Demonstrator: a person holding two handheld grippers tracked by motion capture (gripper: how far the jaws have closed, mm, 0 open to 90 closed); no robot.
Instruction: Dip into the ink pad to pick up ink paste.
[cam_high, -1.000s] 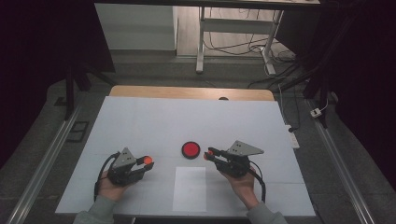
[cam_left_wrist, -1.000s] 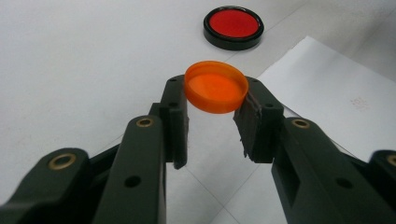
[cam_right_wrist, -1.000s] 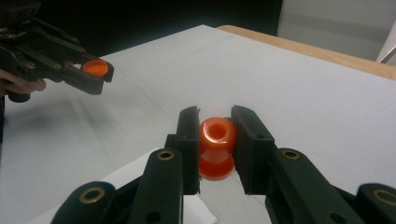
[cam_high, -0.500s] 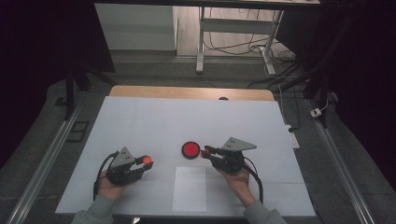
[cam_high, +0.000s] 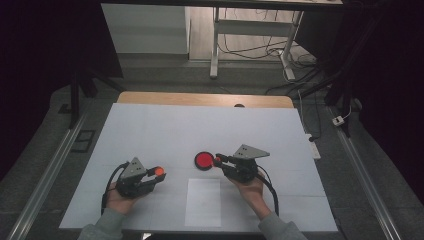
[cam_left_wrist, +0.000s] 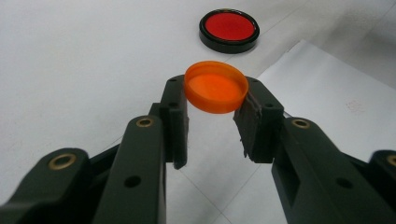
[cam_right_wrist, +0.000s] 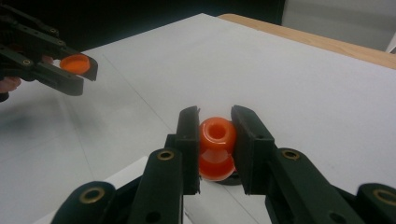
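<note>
On the white table (cam_high: 150, 130), the left gripper (cam_high: 159, 172) lies low in the person's hand, jaws clamped on an orange cap (cam_left_wrist: 216, 87). Right of it, beside the red disc (cam_high: 203, 160), the right gripper (cam_high: 218, 160) pinches a small orange bottle (cam_right_wrist: 216, 147).

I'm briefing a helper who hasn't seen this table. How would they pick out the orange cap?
Start at the white table and find the left tool near its front edge. The orange cap is the flat disc pinched between its tips. Unlike the black-rimmed red disc lying on the table, it is held up and has no dark rim.
</note>
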